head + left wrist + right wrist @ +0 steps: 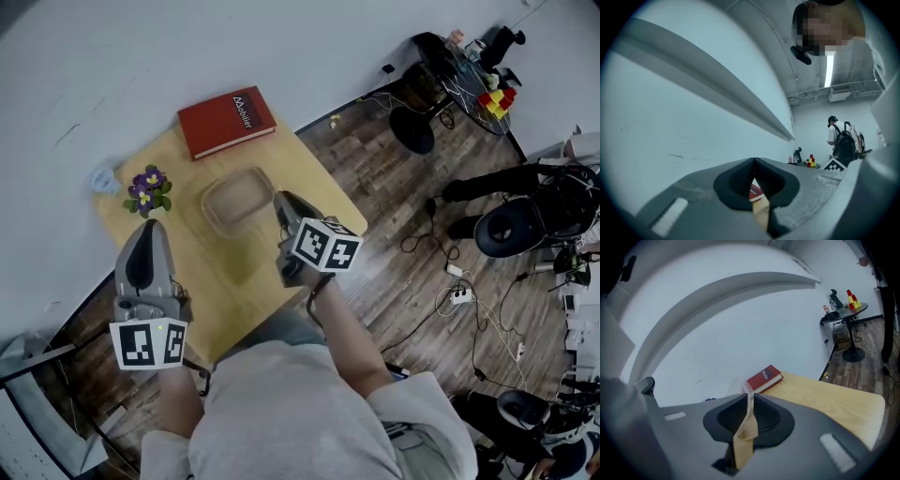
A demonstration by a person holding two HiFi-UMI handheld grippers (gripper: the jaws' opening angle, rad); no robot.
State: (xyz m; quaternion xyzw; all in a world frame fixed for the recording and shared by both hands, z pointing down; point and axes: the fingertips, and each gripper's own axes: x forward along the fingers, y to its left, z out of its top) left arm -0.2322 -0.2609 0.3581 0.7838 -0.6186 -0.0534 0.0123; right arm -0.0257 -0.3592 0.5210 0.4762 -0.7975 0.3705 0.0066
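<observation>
A clear plastic container [234,199] with a beige inside lies in the middle of the small wooden table [225,281]. My right gripper [279,201] is at its right rim. In the right gripper view the jaws are shut on that thin clear-and-beige rim [746,425], with the right gripper [749,399] pointing toward a red book [764,378]. My left gripper [148,227] hovers over the table's left part, near a pot of purple flowers [147,190]. The left gripper [753,161] has its tips together with nothing between them. The red book [227,122] lies at the far edge.
A white wall runs behind the table. A pale blue crumpled thing [103,178] lies beside the flowers. On the wooden floor to the right are cables, office chairs [511,225] and a round table with stacked coloured cups [495,98]. A person with a backpack [843,140] stands far off.
</observation>
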